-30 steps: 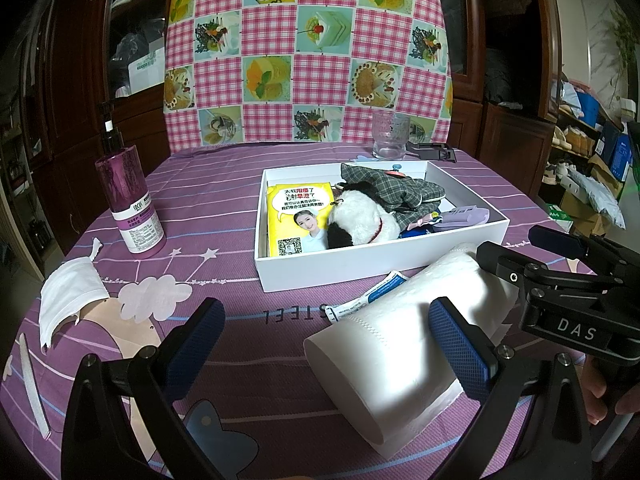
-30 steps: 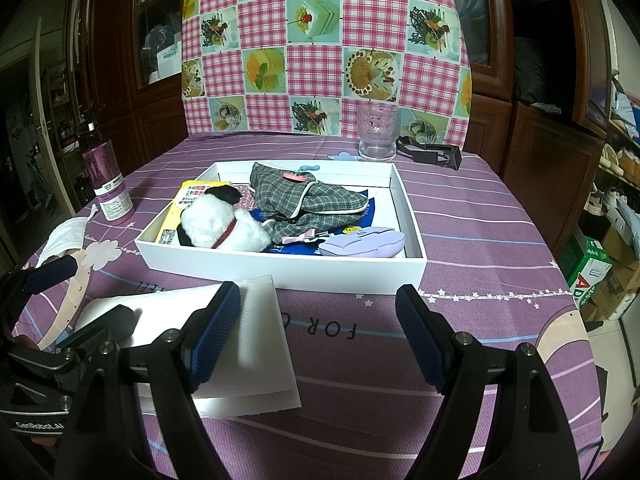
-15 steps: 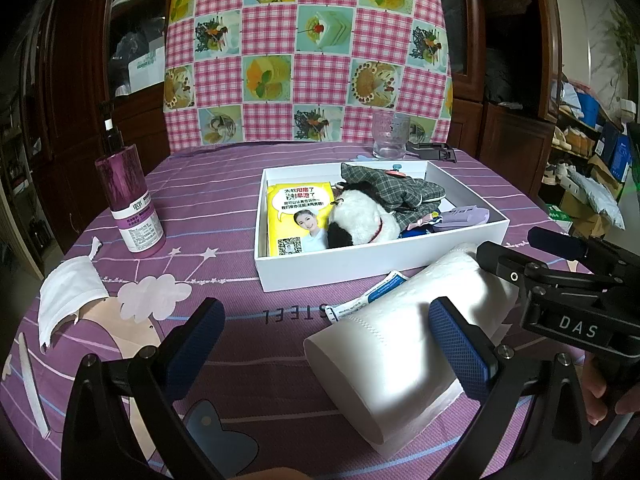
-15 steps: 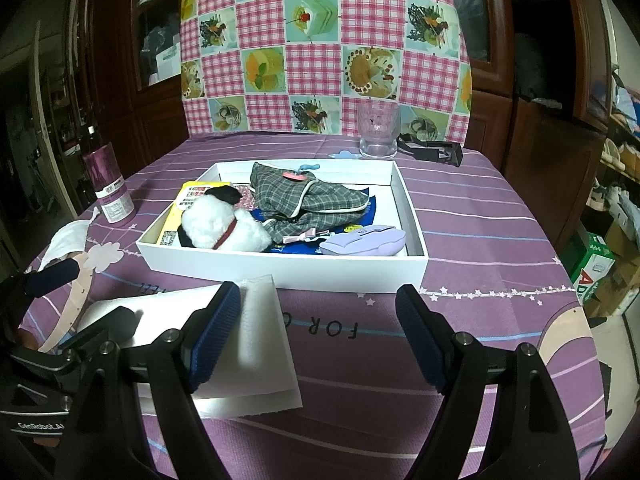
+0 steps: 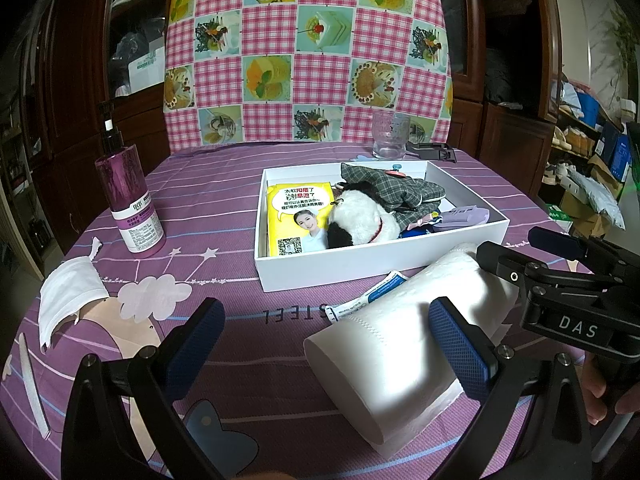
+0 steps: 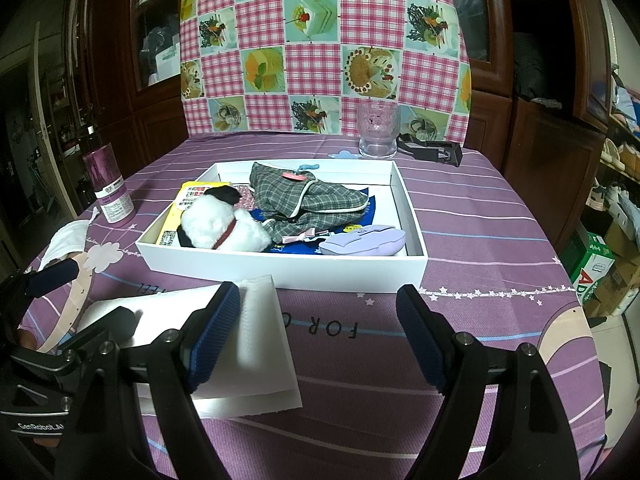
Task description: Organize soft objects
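A white paper roll [image 5: 404,332] lies on its side on the purple tablecloth, in front of a white box [image 5: 372,266]. The box holds a yellow tissue pack [image 5: 298,218], a black-and-white plush [image 5: 360,222], a plaid cloth [image 5: 394,190] and a lilac pouch [image 5: 464,216]. My left gripper [image 5: 328,344] is open and empty, its right finger beside the roll. My right gripper [image 6: 320,340] is open and empty over the roll's loose sheet [image 6: 256,344]; the box [image 6: 288,268] lies beyond it. A white face mask [image 5: 68,296] lies at the left.
A purple pump bottle [image 5: 128,204] stands at the left. A glass [image 5: 390,140] and a black clip [image 5: 434,150] stand behind the box. A small blue-and-white sachet [image 5: 370,296] lies between box and roll. A checked cloth hangs over a chair behind the table.
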Demonstrator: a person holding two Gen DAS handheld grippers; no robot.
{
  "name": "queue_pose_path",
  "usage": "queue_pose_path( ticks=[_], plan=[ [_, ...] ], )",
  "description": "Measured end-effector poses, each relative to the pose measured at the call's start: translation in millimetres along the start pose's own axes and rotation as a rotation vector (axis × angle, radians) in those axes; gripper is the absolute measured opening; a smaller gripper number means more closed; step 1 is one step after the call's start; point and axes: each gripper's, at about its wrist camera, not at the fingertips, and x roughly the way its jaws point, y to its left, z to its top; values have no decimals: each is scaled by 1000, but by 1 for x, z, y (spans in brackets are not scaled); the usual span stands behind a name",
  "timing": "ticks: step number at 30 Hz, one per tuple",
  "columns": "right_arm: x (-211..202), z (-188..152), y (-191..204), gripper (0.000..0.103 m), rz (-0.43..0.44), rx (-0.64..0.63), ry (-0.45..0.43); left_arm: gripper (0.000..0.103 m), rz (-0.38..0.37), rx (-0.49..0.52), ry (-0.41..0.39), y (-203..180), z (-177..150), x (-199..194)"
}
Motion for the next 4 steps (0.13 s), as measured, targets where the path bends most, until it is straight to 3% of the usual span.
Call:
queue_pose_path(
  ticks=[4],
  plan=[
    [0,0,0,81,0,0,1,103,-1,-2,0,2,1,0]
  ],
)
